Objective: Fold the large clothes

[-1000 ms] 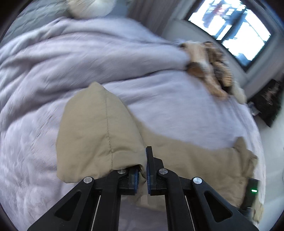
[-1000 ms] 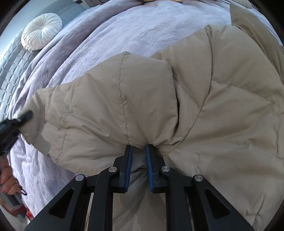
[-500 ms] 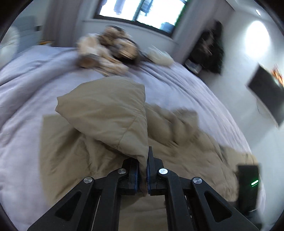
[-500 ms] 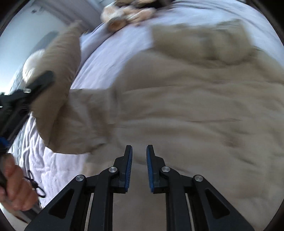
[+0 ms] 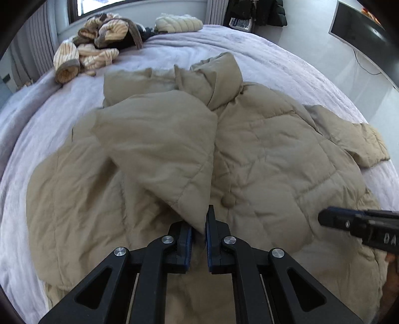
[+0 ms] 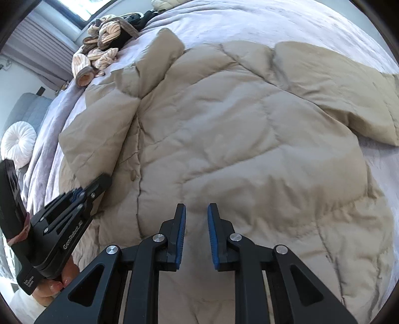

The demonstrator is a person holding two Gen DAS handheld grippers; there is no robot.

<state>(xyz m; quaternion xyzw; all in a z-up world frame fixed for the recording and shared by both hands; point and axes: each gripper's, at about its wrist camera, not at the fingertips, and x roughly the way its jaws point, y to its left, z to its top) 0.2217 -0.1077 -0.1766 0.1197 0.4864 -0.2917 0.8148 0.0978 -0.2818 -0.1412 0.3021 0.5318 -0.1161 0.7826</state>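
A large tan quilted hooded jacket lies spread on the lilac bed; it also fills the right wrist view. Its left sleeve is folded across the body. My left gripper is shut on the cuff end of that sleeve, low over the jacket; it shows at the left of the right wrist view. My right gripper is open and empty just above the jacket's lower body; it shows at the right edge of the left wrist view. The right sleeve lies spread outward.
A heap of striped cream clothes and a pale puffy garment lie at the bed's far end. A round white cushion sits by the grey headboard. The lilac bedspread surrounds the jacket. A wall screen hangs at right.
My left gripper has carried the sleeve across and down onto the jacket body. My right gripper let go of the jacket and now hovers open over it.
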